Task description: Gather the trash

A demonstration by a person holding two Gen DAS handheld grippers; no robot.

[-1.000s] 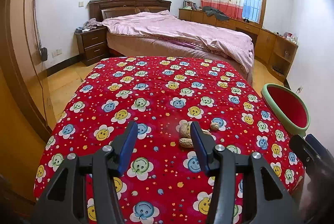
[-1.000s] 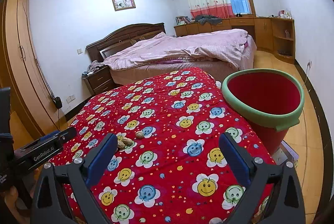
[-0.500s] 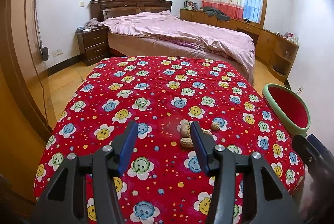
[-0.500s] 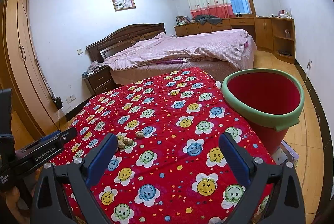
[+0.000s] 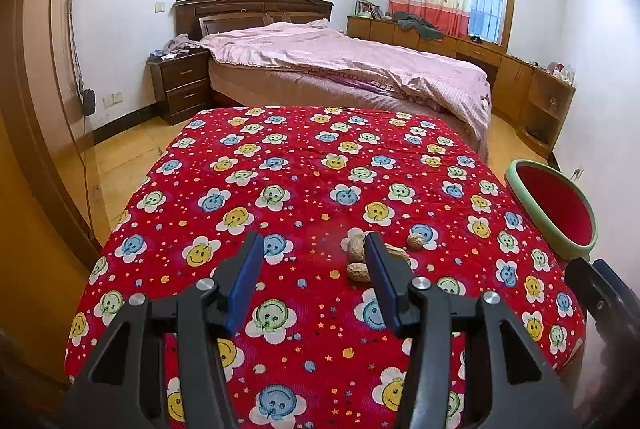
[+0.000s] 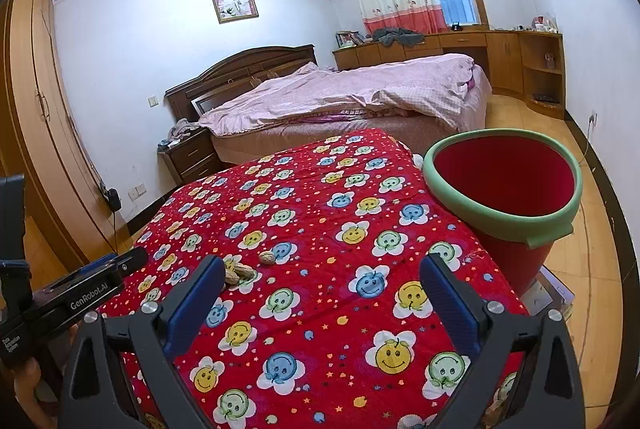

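Plainly, the left tongs (image 5: 314, 269) and right tongs (image 6: 320, 293) both stand apart and empty over the bench (image 6: 320, 329), with the peanut shells (image 5: 362, 261) clustered near the left tongs' right pad. Small, round and light, the shells could roll or squirt from a pinch, or spill short of the red bin (image 6: 508, 189) at the bench's right edge. "GenRobot.AI" reads on the left tool's body.

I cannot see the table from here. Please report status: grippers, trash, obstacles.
Left hand-held gripper open, empty; right hand-held gripper open, empty. Peanut shells on the red cloth, untouched. Red bin at the table edge. Nothing in the way.
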